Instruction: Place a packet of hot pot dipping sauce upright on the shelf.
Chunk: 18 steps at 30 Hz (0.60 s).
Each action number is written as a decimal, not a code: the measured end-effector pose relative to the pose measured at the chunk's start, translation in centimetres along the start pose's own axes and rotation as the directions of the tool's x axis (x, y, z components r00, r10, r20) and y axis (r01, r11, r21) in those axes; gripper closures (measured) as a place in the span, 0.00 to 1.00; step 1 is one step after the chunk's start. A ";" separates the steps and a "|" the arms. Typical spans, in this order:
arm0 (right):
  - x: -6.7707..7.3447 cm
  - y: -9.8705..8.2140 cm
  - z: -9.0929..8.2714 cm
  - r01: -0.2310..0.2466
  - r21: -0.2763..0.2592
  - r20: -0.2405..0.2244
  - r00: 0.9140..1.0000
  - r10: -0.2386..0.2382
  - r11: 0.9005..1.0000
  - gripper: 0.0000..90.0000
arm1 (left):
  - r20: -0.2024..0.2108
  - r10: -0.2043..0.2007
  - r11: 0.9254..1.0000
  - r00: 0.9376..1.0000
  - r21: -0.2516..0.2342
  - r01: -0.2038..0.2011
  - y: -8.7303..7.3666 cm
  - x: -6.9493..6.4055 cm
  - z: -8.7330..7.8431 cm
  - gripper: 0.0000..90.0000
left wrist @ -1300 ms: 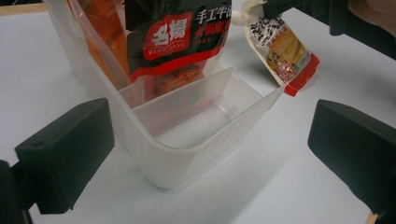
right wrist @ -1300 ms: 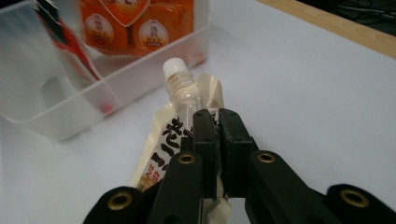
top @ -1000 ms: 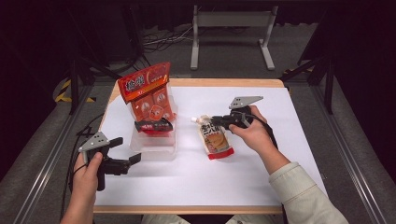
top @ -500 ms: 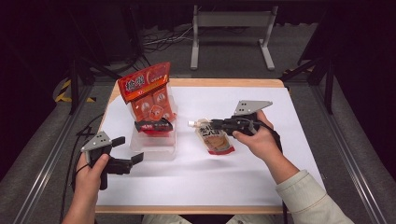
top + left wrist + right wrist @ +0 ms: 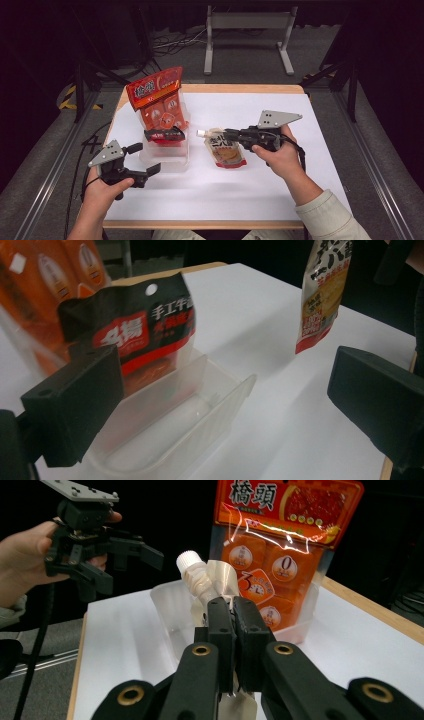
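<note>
My right gripper (image 5: 229, 134) is shut on the neck of a spouted food pouch (image 5: 226, 150), which hangs tilted just above the white table (image 5: 280, 190). In the right gripper view the pouch's white cap (image 5: 192, 566) sticks up past the closed right gripper (image 5: 232, 615). My left gripper (image 5: 145, 159) stands open at the front left corner of a clear plastic bin (image 5: 167, 159), with nothing between its jaws. The left gripper (image 5: 227, 400) faces that bin (image 5: 200, 410), a black and red packet (image 5: 135, 335) inside it, and the hanging pouch (image 5: 322, 290) beyond.
A tall orange snack bag (image 5: 157, 97) stands at the back of the bin, with the black and red packet (image 5: 164, 134) in front of it. Bare white tabletop lies in front of and to the right of the pouch. The table's wooden edge (image 5: 210, 88) runs along the far side.
The right gripper has risen and shifted right, lifting the pouch off the table by its top. The left gripper has stayed put.
</note>
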State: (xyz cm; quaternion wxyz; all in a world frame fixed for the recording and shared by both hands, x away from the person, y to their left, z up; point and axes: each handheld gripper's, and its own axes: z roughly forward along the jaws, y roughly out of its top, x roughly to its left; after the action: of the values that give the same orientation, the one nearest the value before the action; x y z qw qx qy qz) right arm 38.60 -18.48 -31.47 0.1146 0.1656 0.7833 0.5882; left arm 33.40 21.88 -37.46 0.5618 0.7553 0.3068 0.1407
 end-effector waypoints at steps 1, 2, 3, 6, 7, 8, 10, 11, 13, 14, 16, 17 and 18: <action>0.2 0.1 0.0 -0.001 -0.004 -0.002 1.000 0.001 1.000 0.97 | 0.011 0.018 1.000 1.000 -0.004 -0.018 0.1 -0.2 0.1 0.04; 0.4 0.1 -0.1 0.003 -0.014 -0.005 1.000 -0.003 1.000 0.97 | 0.018 0.014 1.000 1.000 -0.013 -0.013 0.2 -0.4 0.3 0.04; 0.6 0.2 -0.1 0.004 -0.022 -0.005 1.000 -0.004 1.000 0.97 | 0.028 0.011 1.000 1.000 -0.018 -0.011 0.2 -0.5 0.4 0.05; 1.1 0.3 -0.2 0.000 -0.034 -0.009 1.000 -0.001 0.999 0.97 | 0.044 0.018 0.999 0.999 -0.041 -0.017 0.4 -0.9 0.7 0.06; 1.2 0.4 -0.2 0.000 -0.040 -0.011 1.000 -0.001 0.999 0.97 | 0.057 0.029 0.998 0.998 -0.049 -0.027 0.4 -1.0 0.8 0.08; 1.4 0.4 -0.2 -0.003 -0.043 -0.014 1.000 0.002 0.999 0.97 | 0.079 0.030 0.998 0.996 -0.063 -0.025 0.4 -1.2 0.9 0.12; 1.6 0.4 -0.1 -0.002 -0.052 -0.017 1.000 0.001 0.999 0.97 | 0.108 0.038 0.996 0.993 -0.087 -0.029 0.4 -1.3 1.2 0.14; 1.7 0.4 -0.1 -0.005 -0.058 -0.022 1.000 0.004 0.998 0.97 | 0.117 0.037 0.995 0.992 -0.093 -0.026 0.4 -1.5 1.4 0.16; 1.9 0.4 0.1 -0.008 -0.066 -0.029 1.000 0.006 0.998 0.97 | 0.141 0.040 0.994 0.989 -0.110 -0.024 0.5 -1.8 1.8 0.17; 2.0 0.3 0.2 -0.010 -0.070 -0.035 0.999 0.007 0.998 0.97 | 0.152 0.035 0.993 0.988 -0.113 -0.018 0.5 -1.9 2.0 0.17; 2.3 0.3 0.4 -0.011 -0.072 -0.041 0.999 0.008 0.997 0.97 | 0.156 0.045 0.990 0.987 -0.142 -0.023 0.5 -2.2 2.3 0.18; 2.4 0.2 0.6 -0.014 -0.077 -0.050 0.999 0.010 0.997 0.97 | 0.158 0.046 0.989 0.986 -0.149 -0.022 0.6 -2.3 2.5 0.17; 2.5 0.2 0.7 -0.014 -0.077 -0.053 0.999 0.010 0.997 0.97 | 0.162 0.046 0.988 0.986 -0.152 -0.021 0.6 -2.4 2.6 0.17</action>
State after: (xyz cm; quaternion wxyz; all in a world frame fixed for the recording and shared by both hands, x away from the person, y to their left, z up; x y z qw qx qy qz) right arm 36.59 -16.83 -31.46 0.0970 0.1502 0.7617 0.6228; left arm 33.18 18.29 -37.47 0.6380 0.7250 0.2350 0.1098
